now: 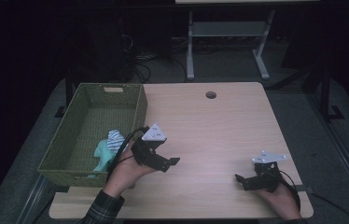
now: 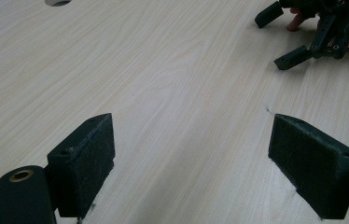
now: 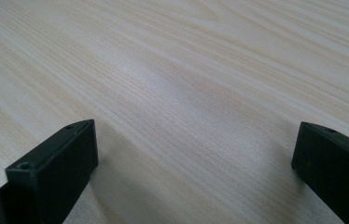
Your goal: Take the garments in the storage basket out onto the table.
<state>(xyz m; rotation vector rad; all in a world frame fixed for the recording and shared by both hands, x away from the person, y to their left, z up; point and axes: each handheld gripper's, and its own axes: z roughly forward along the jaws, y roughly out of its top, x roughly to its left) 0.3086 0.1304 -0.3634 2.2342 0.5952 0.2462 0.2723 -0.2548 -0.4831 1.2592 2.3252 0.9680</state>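
Honestly, there's no readable writing anywhere here — no brand or label on the basket, the cloth or the grippers that I can make out.

The woven green basket (image 1: 93, 108) sits at the left edge of the light wood table (image 1: 219, 126), hanging off it a bit. Inside it, near the front right corner, lies a mint-coloured cloth (image 1: 102, 154) with a striped piece (image 1: 115, 139) on top. There's a round hole (image 1: 211, 94) in the tabletop toward the far side, and a white desk frame (image 1: 228, 32) stands on the dark floor behind.

The left gripper (image 1: 169, 163) hovers just beside the basket's right wall, jaws spread wide with nothing but bare wood between them — the cloth is right next to it, over the basket wall. The right gripper (image 1: 240, 181) rests low near the front right of the table, well apart from the basket, jaws also wide apart and gripping nothing. In the left gripper view, the right gripper (image 2: 282, 39) shows far off across bare table.
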